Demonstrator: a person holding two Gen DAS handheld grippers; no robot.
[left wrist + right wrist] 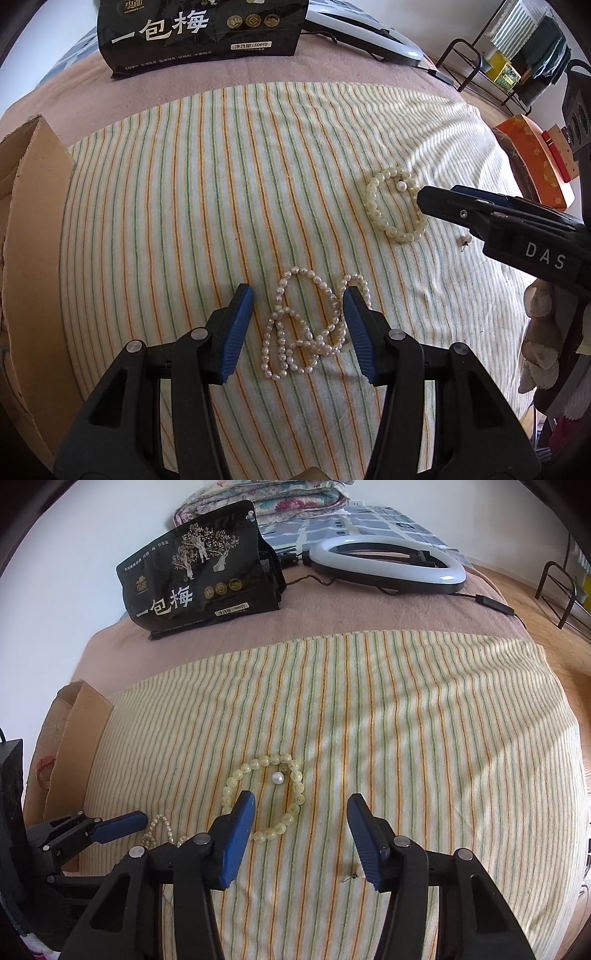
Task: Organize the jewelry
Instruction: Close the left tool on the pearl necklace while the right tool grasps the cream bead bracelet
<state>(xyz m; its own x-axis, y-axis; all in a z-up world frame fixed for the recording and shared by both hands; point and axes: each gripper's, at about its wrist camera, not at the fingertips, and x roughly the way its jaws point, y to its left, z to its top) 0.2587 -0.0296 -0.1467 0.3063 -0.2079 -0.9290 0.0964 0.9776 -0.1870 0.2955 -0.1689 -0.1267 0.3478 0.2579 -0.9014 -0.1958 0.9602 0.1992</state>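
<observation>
Both views are lit by bright daylight. Soft banded shadows are cast across the right part of the striped yellow-green cotton cloth (258, 184) (424, 720). A glare spot is seen on the white ring-shaped lamp (388, 559). Strong fisheye bending is shown toward the edges, where dark vignetted corners are found. The centre is rendered sharply; the far background is slightly softened.

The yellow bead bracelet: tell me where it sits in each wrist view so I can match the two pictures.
Left wrist view: the yellow bead bracelet lies right of centre on the striped cloth, beside the right gripper.
Right wrist view: it lies centre-left, just ahead of the right gripper's left finger, with a loose white pearl inside its loop.
Shared landmark: the black snack bag standing beyond the cloth.
</observation>
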